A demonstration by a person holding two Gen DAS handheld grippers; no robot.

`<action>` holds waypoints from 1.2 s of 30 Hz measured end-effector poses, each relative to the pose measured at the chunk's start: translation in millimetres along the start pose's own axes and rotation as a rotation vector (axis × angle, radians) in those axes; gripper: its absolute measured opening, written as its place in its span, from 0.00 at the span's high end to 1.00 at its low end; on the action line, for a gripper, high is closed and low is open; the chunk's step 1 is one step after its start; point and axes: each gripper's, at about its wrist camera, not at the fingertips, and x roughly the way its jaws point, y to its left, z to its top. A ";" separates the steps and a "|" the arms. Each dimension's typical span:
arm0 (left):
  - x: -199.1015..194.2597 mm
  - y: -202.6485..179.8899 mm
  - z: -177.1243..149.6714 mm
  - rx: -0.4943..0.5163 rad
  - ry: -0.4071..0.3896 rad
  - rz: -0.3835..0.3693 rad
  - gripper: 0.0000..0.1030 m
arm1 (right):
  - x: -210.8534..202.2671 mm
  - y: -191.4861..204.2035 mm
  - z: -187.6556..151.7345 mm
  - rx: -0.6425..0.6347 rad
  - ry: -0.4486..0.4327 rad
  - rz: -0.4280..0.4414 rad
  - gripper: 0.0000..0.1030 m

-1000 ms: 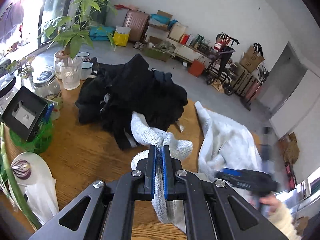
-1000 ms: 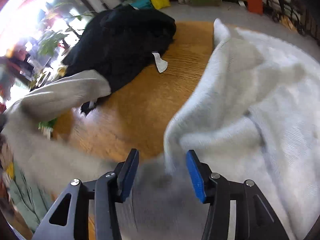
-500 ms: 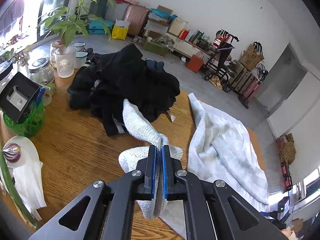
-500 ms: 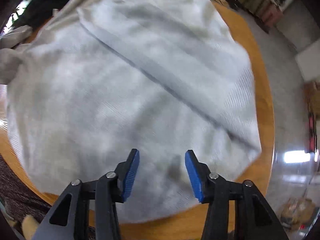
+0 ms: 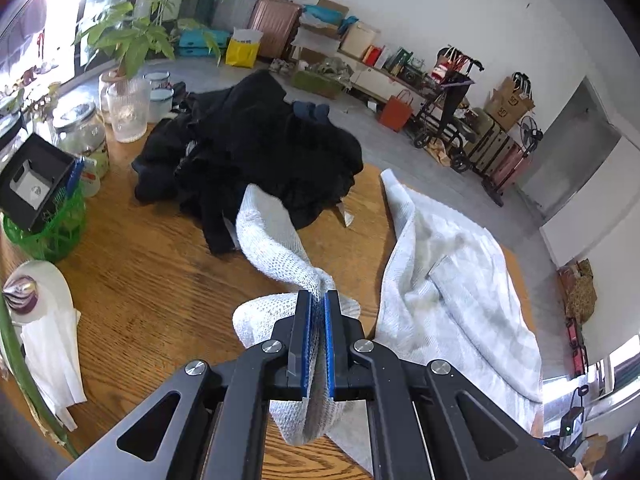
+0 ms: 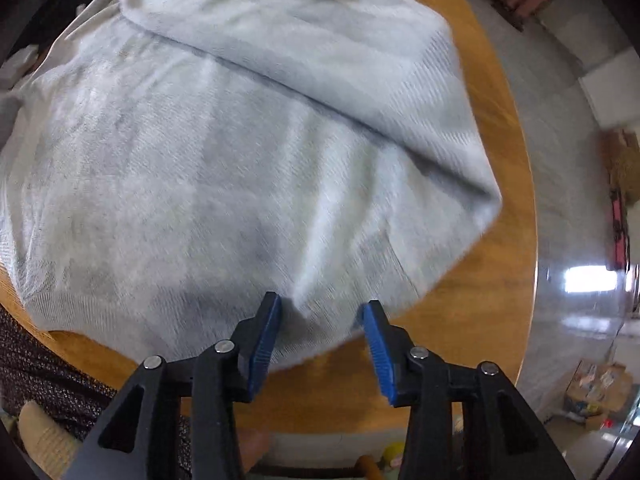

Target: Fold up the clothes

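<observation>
White knit sweater (image 6: 248, 152) lies spread mid-frame on the round wooden table (image 6: 516, 184). Left gripper (image 5: 318, 300) is clamped on its sleeve; right gripper (image 6: 320, 312) hovers jaws apart over the hem (nothing pinched). Next we grab the hem.

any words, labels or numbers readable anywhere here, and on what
None can be read for certain.
Brown paper bags by the wall: a dark printed mark, too small to read.
Mugs on the table: dark lettering, blurred.
Jar: label turned away and unreadable.
White tag by the black clothes: no print can be made out.
White sweater in the right wrist view: no text shows.
</observation>
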 end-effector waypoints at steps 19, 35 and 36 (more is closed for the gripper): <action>42.2 22.4 -3.4 0.040 0.104 -0.064 0.95 | -108.9 226.1 396.0 -0.053 -0.299 0.351 0.20; 31.8 82.7 -16.1 -0.053 0.046 -0.202 0.95 | -49.6 317.2 498.5 -0.052 -0.268 0.274 0.93; 31.4 84.2 -16.3 -0.056 0.046 -0.201 0.95 | -52.9 318.3 499.2 -0.028 -0.270 0.318 0.93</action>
